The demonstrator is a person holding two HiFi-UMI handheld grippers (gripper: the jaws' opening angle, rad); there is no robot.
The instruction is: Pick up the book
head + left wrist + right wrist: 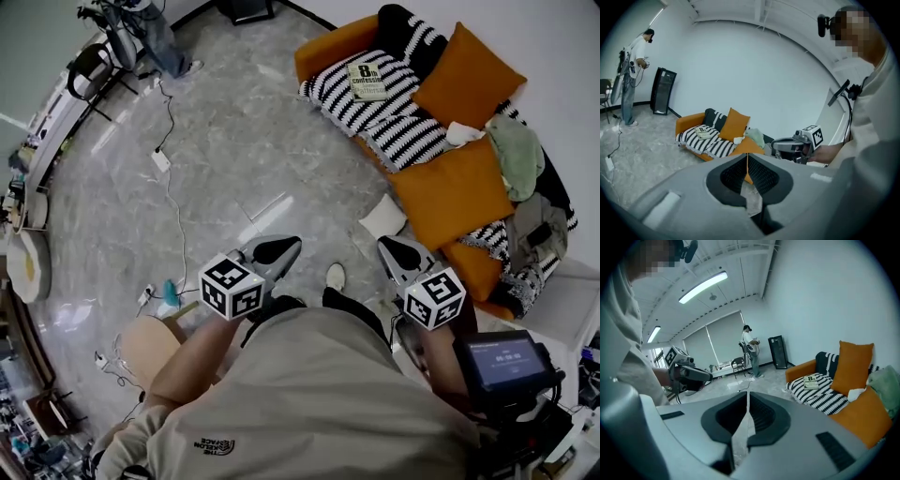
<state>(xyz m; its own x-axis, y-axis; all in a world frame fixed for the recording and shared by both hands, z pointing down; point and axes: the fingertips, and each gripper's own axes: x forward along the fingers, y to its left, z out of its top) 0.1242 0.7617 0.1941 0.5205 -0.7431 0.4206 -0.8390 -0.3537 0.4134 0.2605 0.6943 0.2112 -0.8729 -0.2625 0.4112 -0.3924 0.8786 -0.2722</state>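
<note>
A pale book (367, 81) with black print lies flat on a black-and-white striped blanket (375, 103) at the far end of an orange sofa (323, 47). The same book (702, 131) shows small in the left gripper view, and the book (811, 380) lies mid-right in the right gripper view. My left gripper (277, 249) and right gripper (398, 251) are both held close to my body, far from the sofa. Both are shut with nothing between the jaws.
Orange cushions (450, 187) and a green cloth (516, 155) lie on the sofa. A white cushion (382, 217) sits on the grey floor beside it. A cable with a power strip (161, 159) runs across the floor. Another person (629, 75) stands far off near a black speaker (663, 91).
</note>
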